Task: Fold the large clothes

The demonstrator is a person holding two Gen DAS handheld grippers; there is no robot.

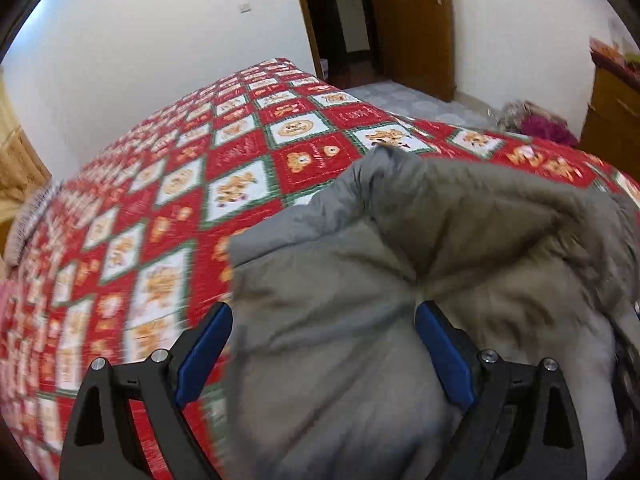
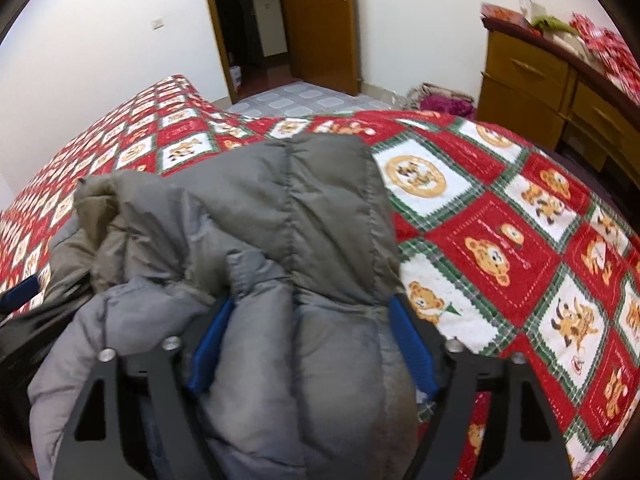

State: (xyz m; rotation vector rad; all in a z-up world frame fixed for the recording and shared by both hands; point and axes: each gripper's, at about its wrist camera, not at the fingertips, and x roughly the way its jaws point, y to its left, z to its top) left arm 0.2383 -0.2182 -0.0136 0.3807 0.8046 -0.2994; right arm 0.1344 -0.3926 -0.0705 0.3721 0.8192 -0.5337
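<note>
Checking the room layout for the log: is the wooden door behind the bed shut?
No: in the right wrist view the wooden door stands swung open, with a dark hallway visible through the frame beside it.

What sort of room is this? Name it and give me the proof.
Most likely a home bedroom: a bed under a red bear-print quilt, a wooden dresser against the wall, and an open wooden door. A grey padded jacket lies on the bed.

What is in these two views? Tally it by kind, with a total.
Padded grey jackets: 1, bunched on the bed
Patterned bedspreads: 1
Grippers: 2, left gripper and right gripper, each with jaws apart and jacket fabric between them
Wooden doors: 1
Wooden dressers: 1
Total: 6
</note>
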